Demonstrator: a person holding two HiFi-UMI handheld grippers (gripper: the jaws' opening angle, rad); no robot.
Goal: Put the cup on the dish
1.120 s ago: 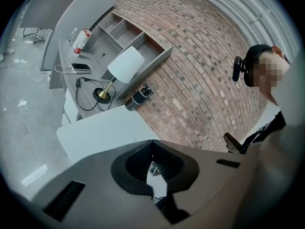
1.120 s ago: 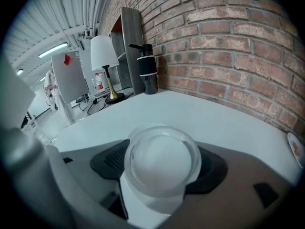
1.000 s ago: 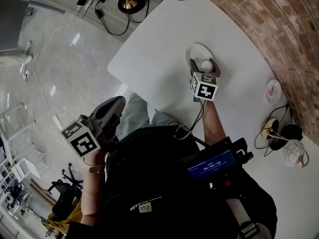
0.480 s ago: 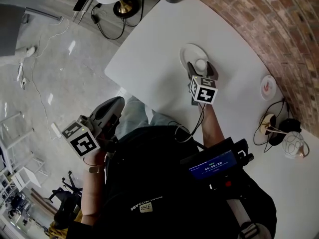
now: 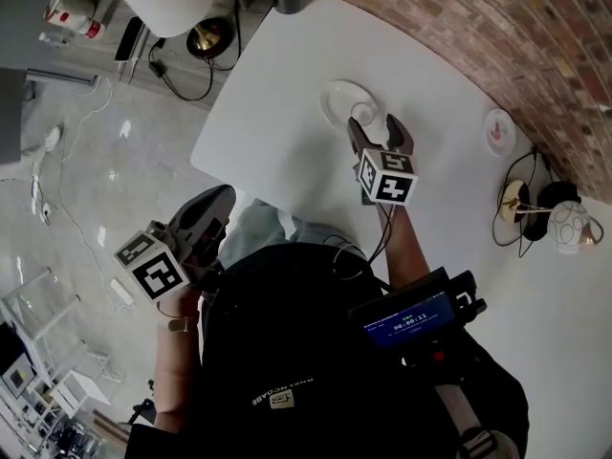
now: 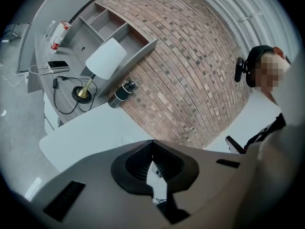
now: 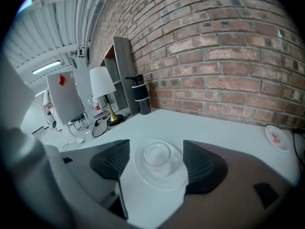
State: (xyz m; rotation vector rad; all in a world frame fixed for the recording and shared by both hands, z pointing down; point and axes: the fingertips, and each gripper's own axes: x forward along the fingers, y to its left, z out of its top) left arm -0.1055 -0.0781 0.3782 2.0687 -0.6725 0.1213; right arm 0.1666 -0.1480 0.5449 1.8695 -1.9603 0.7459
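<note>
Head view gives you the white table as the biggest thing, lying below the brick wall, with its near edge covered by your own dark clothing. The grey floor fills the left side.

Your left gripper hangs off the table, over the floor and beside your knee. In the left gripper view, the left gripper has its jaws together at the tips, with nothing caught in them.

Your right gripper is out over the table at the dish, and its body hides the dish's near rim in the head view. The right gripper view shows the right gripper with its jaws wide apart, one on each side of the dish. The clear cup stands upright on the middle of the dish, between the pads, and neither pad touches it. You cannot tell whether the pads touch the dish's rim.

From the head view the cup is hard to make out against the white dish.
</note>
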